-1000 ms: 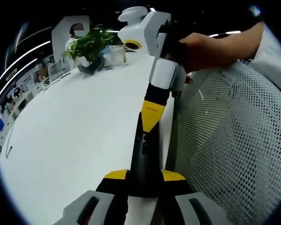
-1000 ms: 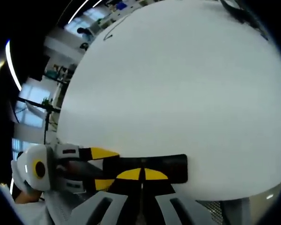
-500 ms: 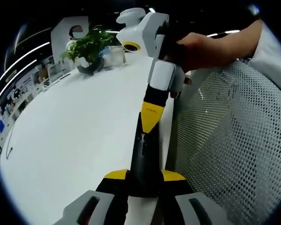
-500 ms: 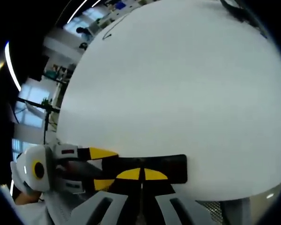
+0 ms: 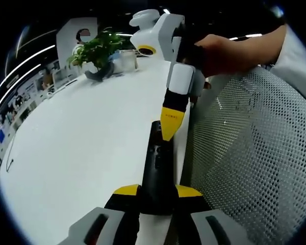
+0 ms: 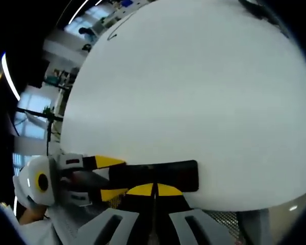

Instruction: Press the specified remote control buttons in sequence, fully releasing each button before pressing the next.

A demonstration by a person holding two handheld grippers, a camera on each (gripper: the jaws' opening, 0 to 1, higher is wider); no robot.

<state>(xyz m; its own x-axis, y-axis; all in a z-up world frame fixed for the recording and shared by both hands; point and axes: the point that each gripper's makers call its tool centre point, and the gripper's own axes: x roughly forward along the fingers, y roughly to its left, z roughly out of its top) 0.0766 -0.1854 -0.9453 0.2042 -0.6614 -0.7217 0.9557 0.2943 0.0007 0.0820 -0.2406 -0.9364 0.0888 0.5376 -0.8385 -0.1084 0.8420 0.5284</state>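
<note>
Now the white table is the biggest thing, and the black remote lies at the edge of the table, next to a mesh chair. At the far end of the table stands a green plant. The left gripper is clamped on the near end of the remote. The right gripper has its yellow tips pressed together, and they touch the remote near its far end; a hand holds this gripper.
</note>
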